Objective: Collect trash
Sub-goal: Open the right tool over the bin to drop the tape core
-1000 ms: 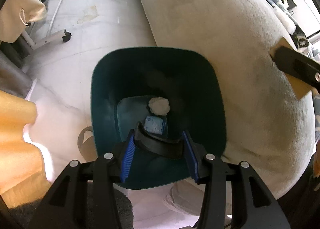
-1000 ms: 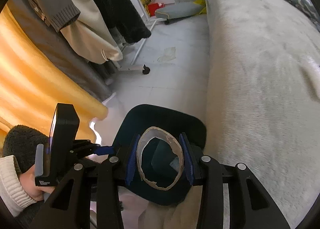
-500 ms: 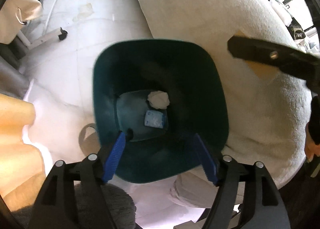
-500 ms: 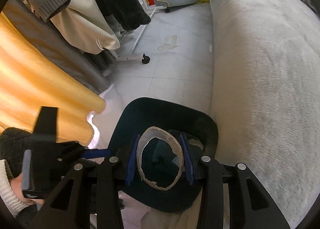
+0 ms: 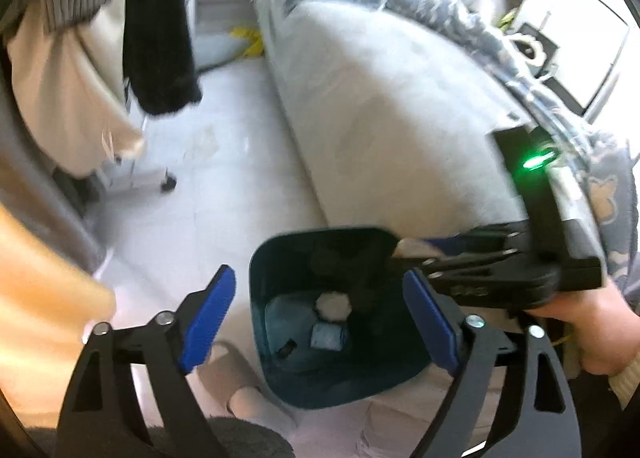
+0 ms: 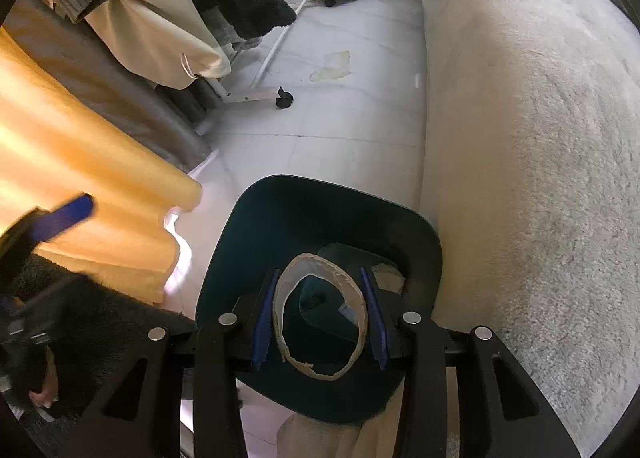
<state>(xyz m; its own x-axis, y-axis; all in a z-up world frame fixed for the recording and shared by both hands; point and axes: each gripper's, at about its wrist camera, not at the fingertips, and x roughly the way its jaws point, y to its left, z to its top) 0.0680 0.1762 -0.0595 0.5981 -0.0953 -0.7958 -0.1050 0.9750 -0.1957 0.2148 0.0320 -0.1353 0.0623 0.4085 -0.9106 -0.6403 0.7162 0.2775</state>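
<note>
Lifted and swung away from the bin, the left gripper now gapes wide, empty. Right gripper pinches a cardboard ring above the bin beside the bed; released off-centre, it could catch the rim. Only the left view shows a tissue wad inside.

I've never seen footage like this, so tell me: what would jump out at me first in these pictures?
Probably the dark teal bin standing on the pale floor beside a big grey sofa. Right above its mouth, the right gripper is shut on a cardboard ring. In the left camera's view, the left gripper is spread open over the bin, where a white wad and a small blue packet already lie.
</note>
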